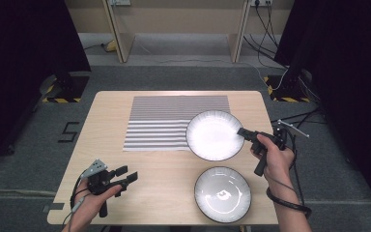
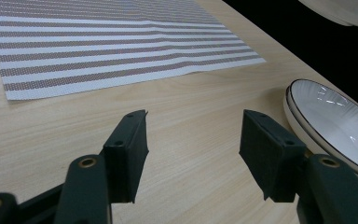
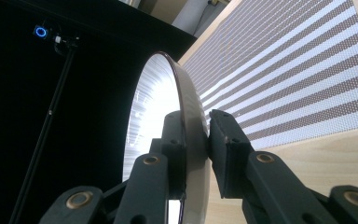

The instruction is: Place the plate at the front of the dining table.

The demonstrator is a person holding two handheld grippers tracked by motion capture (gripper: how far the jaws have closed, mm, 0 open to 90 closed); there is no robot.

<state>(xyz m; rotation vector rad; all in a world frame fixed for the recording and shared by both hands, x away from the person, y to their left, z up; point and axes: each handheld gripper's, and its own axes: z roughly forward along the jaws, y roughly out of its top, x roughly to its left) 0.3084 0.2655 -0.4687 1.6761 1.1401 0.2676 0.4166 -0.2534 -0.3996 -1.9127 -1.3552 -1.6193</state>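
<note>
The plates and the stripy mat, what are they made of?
The two plates look like glazed white ceramic: they shine, show fine ribs and have a dark rim line. The stripy mat looks like woven cloth or plastic: flat, dull, with a tiny mesh pattern. I can't tell which.

Wooden table [image 1: 169, 171] carries a striped mat [image 1: 174, 121]. Two white, dark-rimmed plates — far plate [image 1: 212, 133] overlapping the mat's right edge, near plate [image 1: 222, 194] below it. Right gripper [image 1: 245, 133] clamps the far plate's rim. Left gripper [image 1: 127, 174] — jaws parted — sits over bare wood at near left.
</note>
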